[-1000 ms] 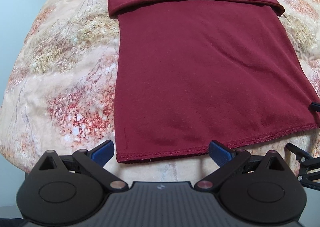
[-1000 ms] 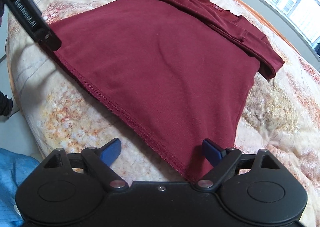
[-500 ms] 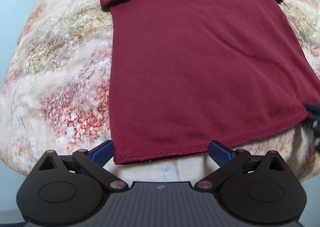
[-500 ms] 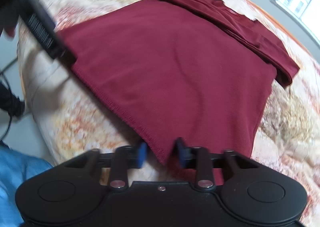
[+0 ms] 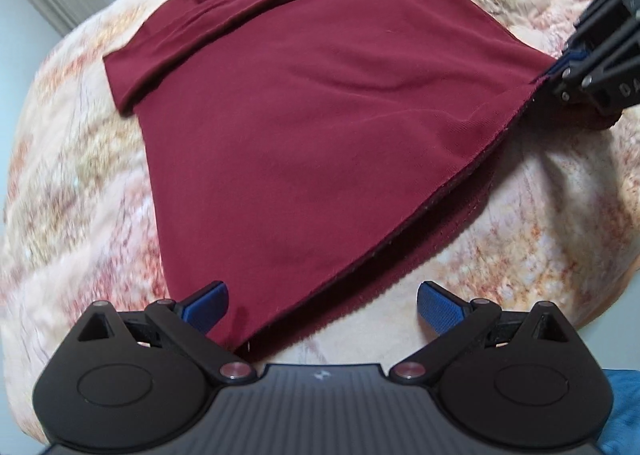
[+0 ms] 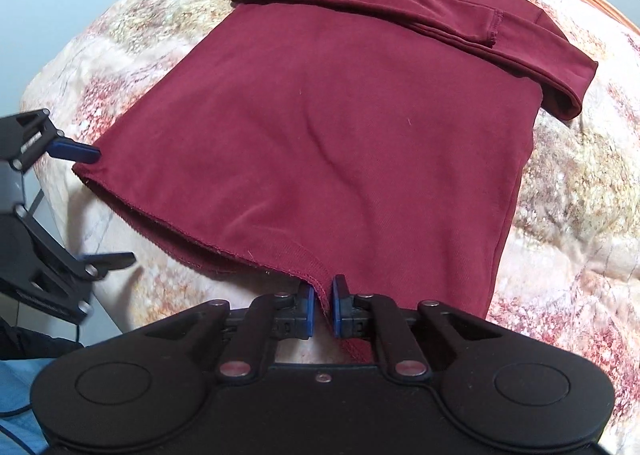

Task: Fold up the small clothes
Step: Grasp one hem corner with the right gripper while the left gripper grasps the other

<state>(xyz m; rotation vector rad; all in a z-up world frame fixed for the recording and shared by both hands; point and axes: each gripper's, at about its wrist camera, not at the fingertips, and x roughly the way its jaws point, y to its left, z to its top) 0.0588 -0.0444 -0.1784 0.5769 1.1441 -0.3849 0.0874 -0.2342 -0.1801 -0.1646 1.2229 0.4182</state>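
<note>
Floral quilted bed cover [image 6: 580,183] under flat dark-red long-sleeved shirt [image 6: 340,127]. Right gripper [image 6: 321,309] pinching hem corner, lifting it. Left gripper [image 5: 320,305] spread wide around opposite hem corner.

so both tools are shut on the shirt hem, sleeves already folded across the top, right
Not quite. Only the right tool is shut on the shirt hem. The left tool is open, its fingers astride the hem corner, as the left wrist view shows. The sleeves are folded across the top.
</note>
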